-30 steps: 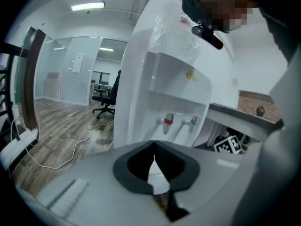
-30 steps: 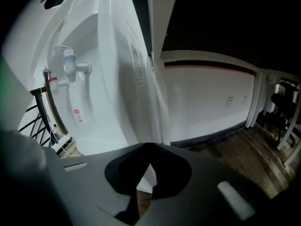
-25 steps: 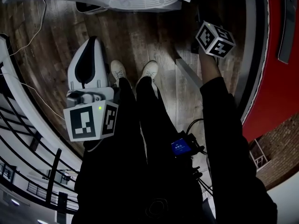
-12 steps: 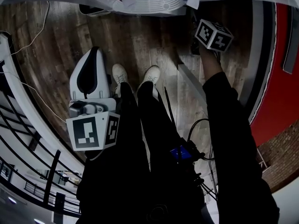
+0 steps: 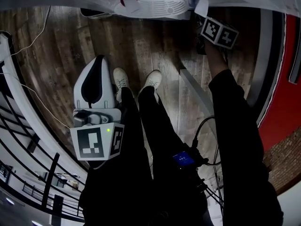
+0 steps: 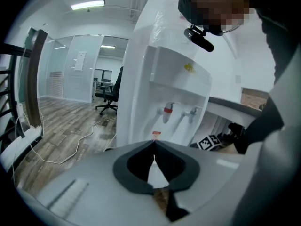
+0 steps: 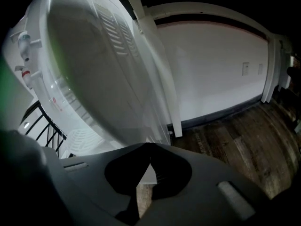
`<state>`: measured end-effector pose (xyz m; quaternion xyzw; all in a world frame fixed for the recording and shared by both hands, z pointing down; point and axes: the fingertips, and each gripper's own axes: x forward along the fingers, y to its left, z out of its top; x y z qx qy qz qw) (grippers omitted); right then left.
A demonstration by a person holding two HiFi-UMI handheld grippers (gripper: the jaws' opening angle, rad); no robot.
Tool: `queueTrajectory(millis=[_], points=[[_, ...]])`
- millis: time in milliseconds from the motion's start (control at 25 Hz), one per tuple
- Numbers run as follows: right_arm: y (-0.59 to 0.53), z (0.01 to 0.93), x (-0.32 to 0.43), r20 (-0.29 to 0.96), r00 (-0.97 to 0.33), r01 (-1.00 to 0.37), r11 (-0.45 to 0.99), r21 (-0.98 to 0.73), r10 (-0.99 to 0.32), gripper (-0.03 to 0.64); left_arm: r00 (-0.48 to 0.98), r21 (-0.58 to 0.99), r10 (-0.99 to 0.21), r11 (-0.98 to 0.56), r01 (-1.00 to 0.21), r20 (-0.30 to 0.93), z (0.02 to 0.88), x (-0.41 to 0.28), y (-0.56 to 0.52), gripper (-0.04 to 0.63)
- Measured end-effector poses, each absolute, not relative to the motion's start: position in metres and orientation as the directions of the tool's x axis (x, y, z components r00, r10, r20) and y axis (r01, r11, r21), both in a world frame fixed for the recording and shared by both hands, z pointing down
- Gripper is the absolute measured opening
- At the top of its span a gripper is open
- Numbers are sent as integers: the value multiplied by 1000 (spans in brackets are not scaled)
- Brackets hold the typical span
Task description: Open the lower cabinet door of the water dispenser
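The white water dispenser (image 5: 155, 1) stands at the top of the head view, its drip tray facing me. In the left gripper view the water dispenser (image 6: 155, 79) shows its red and white taps (image 6: 168, 111); its lower part is hidden behind the gripper body. My right gripper (image 5: 202, 40), with its marker cube (image 5: 218, 32), hangs close to the dispenser's right side, jaws shut and empty. The right gripper (image 7: 149, 149) faces the dispenser's vented side panel (image 7: 113, 36). My left gripper (image 5: 99, 60) stays low beside my left leg, and the left gripper (image 6: 154, 142) holds nothing, shut.
A cable (image 5: 33, 36) trails over the wood floor at left, beside a black railing (image 5: 28, 131). A pale strip (image 5: 197, 91) crosses the floor at right before a red wall (image 5: 282, 88). My shoes (image 5: 136, 76) stand in front of the dispenser. An office chair (image 6: 110, 91) stands far off.
The right gripper has sunk and moved toward the dispenser's right side, tilting further down. The left gripper has kept almost still; my head has tipped so the dispenser fills more of the top.
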<state>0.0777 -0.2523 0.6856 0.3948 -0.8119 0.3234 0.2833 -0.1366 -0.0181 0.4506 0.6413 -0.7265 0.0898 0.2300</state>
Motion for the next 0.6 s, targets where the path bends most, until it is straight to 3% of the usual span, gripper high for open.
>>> queueTrajectory(millis=[120,320,600], points=[[-253,697,77,725,-537,-829,429,-358,-432,7,-70,167,-888,163,-972,455,453,-134,-16,8],[-253,712,86,727,-557,-830,292,-475,-401,84,-69,171,-885,164,-972,461,454,-131,-9,8],[-254,718,85,709,-597,-799,196,-569,-374,81,-72,173,-875,174,-969,480,462,-130,2,8]])
